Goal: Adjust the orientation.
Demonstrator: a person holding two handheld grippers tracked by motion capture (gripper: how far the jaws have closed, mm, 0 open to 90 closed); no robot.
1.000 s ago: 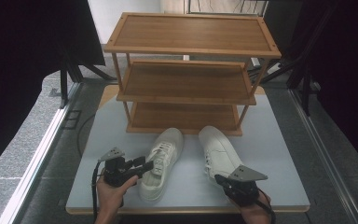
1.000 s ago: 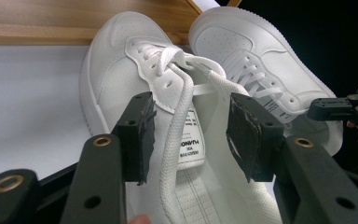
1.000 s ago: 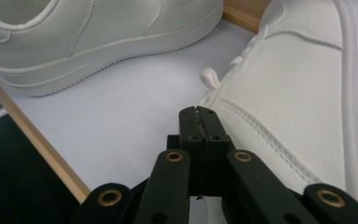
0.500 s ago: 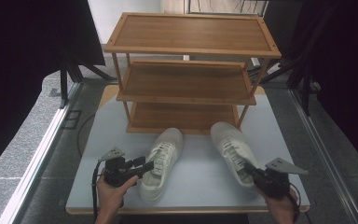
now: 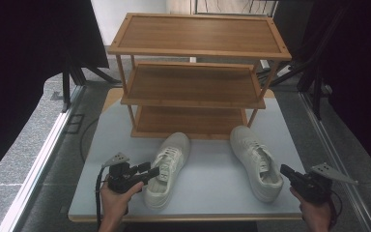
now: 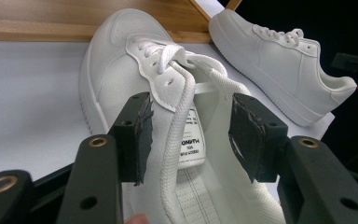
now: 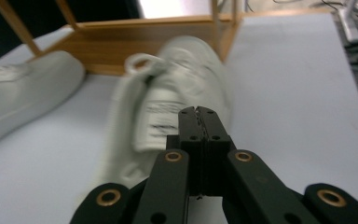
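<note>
Two white sneakers lie on the white table, toes toward the wooden rack. My left gripper point(image 5: 152, 173) is at the left sneaker point(image 5: 166, 169), open, its jaws to either side of the tongue. In the left gripper view point(image 6: 191, 121) a loose lace point(image 6: 176, 126) hangs between the pads without being pressed. The right sneaker point(image 5: 256, 162) lies angled, heel toward the front right. My right gripper point(image 5: 285, 170) is just beyond that heel, shut with nothing between its jaws. In the right gripper view point(image 7: 198, 112) the closed jaws point at the blurred sneaker point(image 7: 177, 88).
A three-tier wooden rack point(image 5: 198, 92) stands at the back of the table point(image 5: 212, 198), all its shelves bare. Bare tabletop lies between the sneakers. Grey floor and dark curtains flank the table; a metal rail point(image 5: 38, 154) runs along the left.
My right gripper has swung from over the right sneaker's heel out to the right. That sneaker shifted right and turned with it. The left hand and left sneaker stayed put.
</note>
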